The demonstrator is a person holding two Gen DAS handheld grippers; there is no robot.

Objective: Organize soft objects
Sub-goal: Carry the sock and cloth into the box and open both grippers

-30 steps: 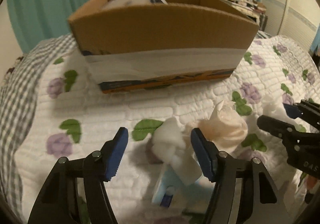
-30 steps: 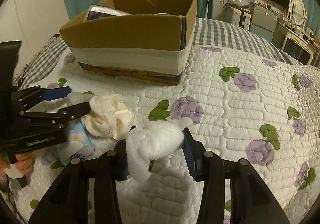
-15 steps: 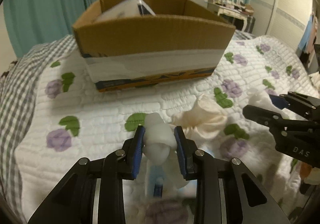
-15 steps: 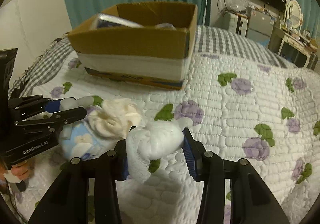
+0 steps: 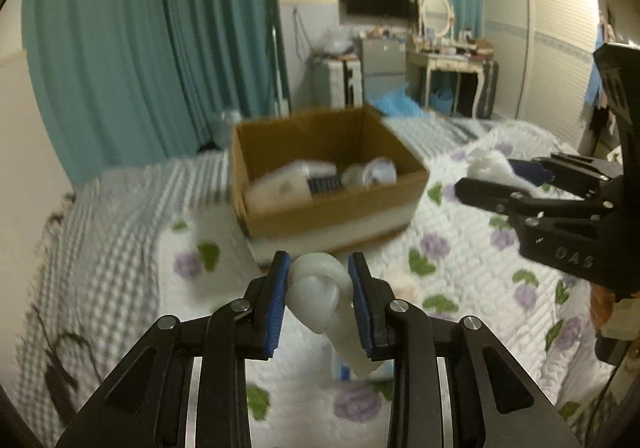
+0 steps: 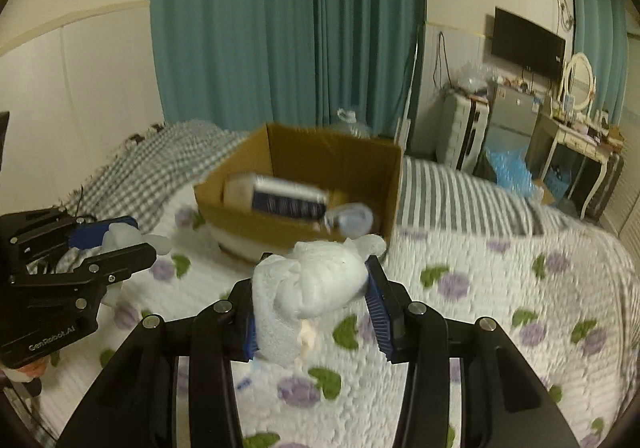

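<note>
1. Left gripper [image 5: 320, 298]: clamping a white knotted soft cloth roll [image 5: 320, 298] between blue-padded jaws, above the white quilted bedspread with purple flowers and green leaves [image 5: 472, 260].
2. Roll's long axis: running roughly along the fingers, knotted end pointing forward toward the open brown cardboard box [image 5: 328, 184], tail drooping back and down to the right.
3. Right gripper [image 6: 316, 290]: gripping a white bundled towel-like cloth [image 6: 316, 290], jaws closed on its sides.
4. Bundle's long axis: lying roughly across the jaws, a small twisted tip pointing forward-right toward the box [image 6: 304, 184], a loose end hanging below the left pad.
5. Both bundles: hanging clear of the bedspread, short of the box, not inside it.
6. Box: sitting on the bed, holding a white bottle with a dark label [image 6: 276, 198] lying on its side and a rounded clear item, blurred.
7. Surroundings: teal curtains [image 6: 280, 28] hanging behind; grey checked blanket [image 5: 100, 232] lying left of the quilt.
</note>
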